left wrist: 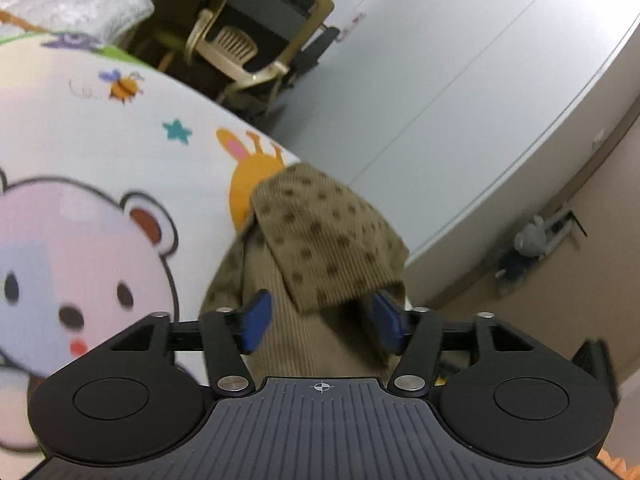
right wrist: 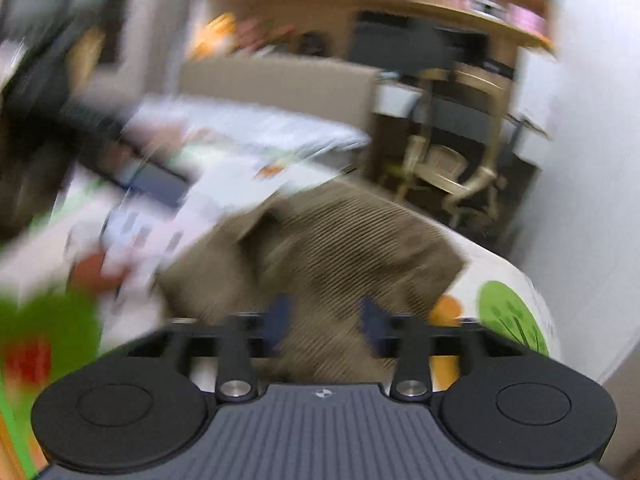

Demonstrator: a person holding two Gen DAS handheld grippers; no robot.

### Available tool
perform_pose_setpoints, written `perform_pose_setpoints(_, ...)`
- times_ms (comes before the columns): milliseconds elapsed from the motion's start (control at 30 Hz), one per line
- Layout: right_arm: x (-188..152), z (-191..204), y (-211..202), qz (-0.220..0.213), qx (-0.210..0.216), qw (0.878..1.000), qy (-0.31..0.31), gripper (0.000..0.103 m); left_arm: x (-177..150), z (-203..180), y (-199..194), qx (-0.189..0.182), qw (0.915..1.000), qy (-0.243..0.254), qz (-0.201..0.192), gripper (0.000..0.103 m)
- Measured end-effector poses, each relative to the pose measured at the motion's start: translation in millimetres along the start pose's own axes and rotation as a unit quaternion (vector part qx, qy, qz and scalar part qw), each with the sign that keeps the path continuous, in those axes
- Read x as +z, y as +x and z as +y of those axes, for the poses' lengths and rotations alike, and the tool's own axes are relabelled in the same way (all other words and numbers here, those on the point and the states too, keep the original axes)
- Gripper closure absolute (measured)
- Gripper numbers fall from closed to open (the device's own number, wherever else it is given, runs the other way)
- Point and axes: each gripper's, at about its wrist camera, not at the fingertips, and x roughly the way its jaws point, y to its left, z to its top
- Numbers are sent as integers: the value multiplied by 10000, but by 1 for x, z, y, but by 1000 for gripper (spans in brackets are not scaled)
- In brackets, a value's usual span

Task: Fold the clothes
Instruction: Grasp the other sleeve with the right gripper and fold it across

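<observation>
A tan ribbed corduroy garment with dark brown dots point(left wrist: 320, 232) lies on a bed covered by a white sheet printed with cartoon animals point(left wrist: 120, 140), close to the bed's edge on the side facing the white wardrobe panels point(left wrist: 460, 60). In the left wrist view a folded flap of the garment, dotted side up, drapes over a plain ribbed layer beneath it and reaches down between the fingers of the left gripper point(left wrist: 320, 320). The blue pads point(left wrist: 256, 322) stand apart, one on either side of the cloth; the right-hand pad is partly covered by the flap's hem, and neither pad visibly presses the fabric — the jaws are open around it rather than clamped.

On the sheet, a large pink-and-white bear face point(left wrist: 60, 272) sits left of the garment, an orange giraffe print point(left wrist: 248, 176) is partly covered by it, and a teal star point(left wrist: 177, 130) and a bee point(left wrist: 124, 86) lie further toward the head of the bed. A beige plastic chair point(left wrist: 240, 40) stands beyond the bed's far corner.

The right wrist view is heavily motion-blurred. The right gripper point(right wrist: 326, 324) has its dark fingers apart, with the same garment point(right wrist: 340, 248) bunched between and ahead of them — whether the pads touch it cannot be told. A green round print point(right wrist: 508, 312) shows on the sheet near the bed's edge.
</observation>
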Motion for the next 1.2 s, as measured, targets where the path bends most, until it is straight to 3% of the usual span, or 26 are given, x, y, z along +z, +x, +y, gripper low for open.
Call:
perform_pose_setpoints(100,16,-39,22,42,-147,9959,892,49,-9,-19,13,348,9955,882,-51,27)
perform_pose_setpoints(167,19,-49,37,87,-327,9937,1070,50,-18,-36,22,641,9845,1634,-69,27)
perform_pose_setpoints(233,17,-48,44,88,-293,9938,1068,49,-29,-52,31,962,9631,2506,-193,26)
perform_pose_setpoints(367,12,-39,57,212,-196,9945,1012,47,-48,-74,60,1594,9009,4004,-512,25)
perform_pose_setpoints(400,10,-37,59,248,-179,9946,993,47,-49,-75,66,1655,8897,4216,-571,37)
perform_pose_setpoints(433,8,-34,59,281,-187,9947,972,47,-49,-75,69,1655,8854,4306,-567,51)
perform_pose_setpoints(467,6,-33,59,309,-201,9948,953,47,-49,-73,71,1634,8840,4348,-539,85)
perform_pose_setpoints(500,6,-33,59,322,-234,9947,943,47,-49,-72,72,1613,8825,4389,-512,92)
perform_pose_setpoints(667,1,-40,52,346,-402,9934,1020,47,-50,-53,40,1726,8875,4237,-548,97)
perform_pose_setpoints(733,2,-50,52,335,-459,9909,1224,46,-53,-37,27,1872,8888,4169,-342,97)
perform_pose_setpoints(833,5,-71,54,246,-384,9829,1784,39,-63,-15,14,2190,8816,4180,-23,96)
perform_pose_setpoints(867,6,-78,57,215,-292,9796,1978,38,-63,-7,9,2257,8851,4069,84,96)
perform_pose_setpoints(967,6,-94,71,164,-47,9691,2462,33,-48,8,-4,2098,9191,3332,183,92)
perform_pose_setpoints(1033,6,-99,89,229,125,9629,2686,32,-33,10,-10,1805,9403,2883,93,82)
perform_pose_setpoints(1067,6,-101,100,276,229,9598,2782,32,-24,8,-9,1639,9484,2713,25,69)
perform_pose_setpoints(1100,8,-100,111,317,360,9581,2825,35,-16,7,-8,1470,9557,2552,-50,58)
perform_pose_setpoints(1167,23,-93,127,293,500,9646,2571,51,6,1,-2,1081,9683,2243,-186,54)
perform_pose_setpoints(1200,32,-88,134,234,522,9700,2361,54,16,-3,2,886,9733,2100,-258,50)
